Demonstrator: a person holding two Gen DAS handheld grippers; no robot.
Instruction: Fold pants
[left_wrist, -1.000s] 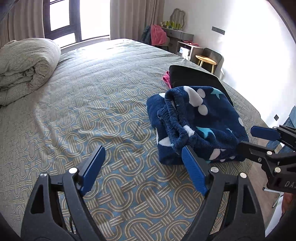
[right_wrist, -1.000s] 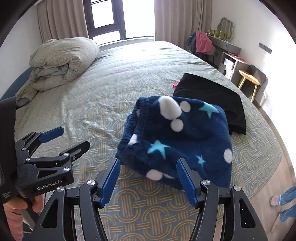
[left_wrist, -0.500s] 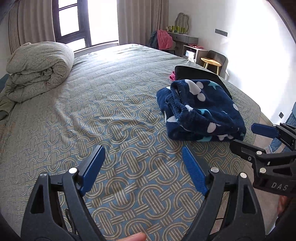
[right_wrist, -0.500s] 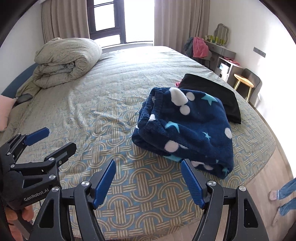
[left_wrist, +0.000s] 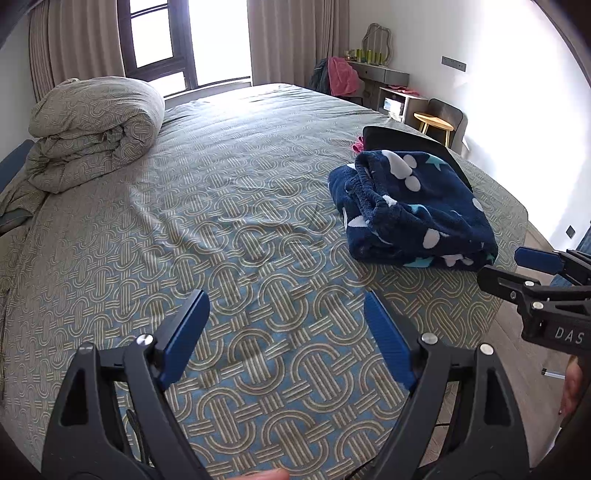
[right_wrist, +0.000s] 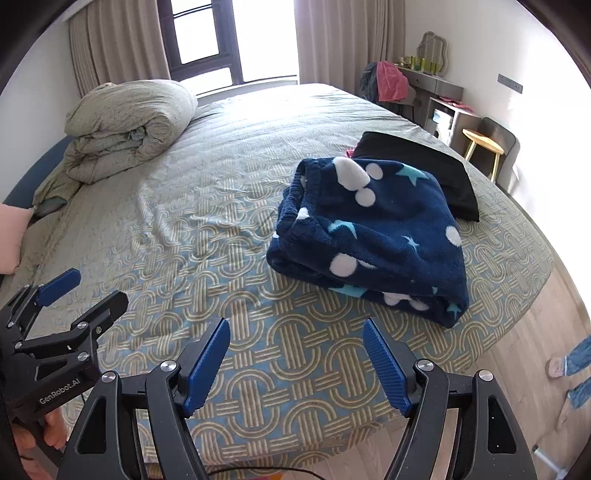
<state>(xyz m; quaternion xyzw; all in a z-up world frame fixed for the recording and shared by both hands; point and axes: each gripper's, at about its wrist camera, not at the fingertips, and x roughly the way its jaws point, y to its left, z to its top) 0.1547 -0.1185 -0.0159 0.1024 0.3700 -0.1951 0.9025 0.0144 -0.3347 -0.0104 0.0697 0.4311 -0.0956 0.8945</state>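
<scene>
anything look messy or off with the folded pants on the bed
Slightly. The navy star-print pants lie folded on the bed, but the bundle is uneven: the waistband end bunches open at the left, and layers stick out along the near edge. Its far corner overlaps a black folded garment. Nothing else stands out.

We see fluffy fleece pants (right_wrist: 373, 236) on a matt woven bedspread (left_wrist: 221, 229) — its cloth ridged by pattern. Each hand-held gripper (right_wrist: 295, 365) looks like matt black plastic with ribbed blue pads (right_wrist: 384, 365) — the floor (right_wrist: 517, 350) pale wood.
</scene>
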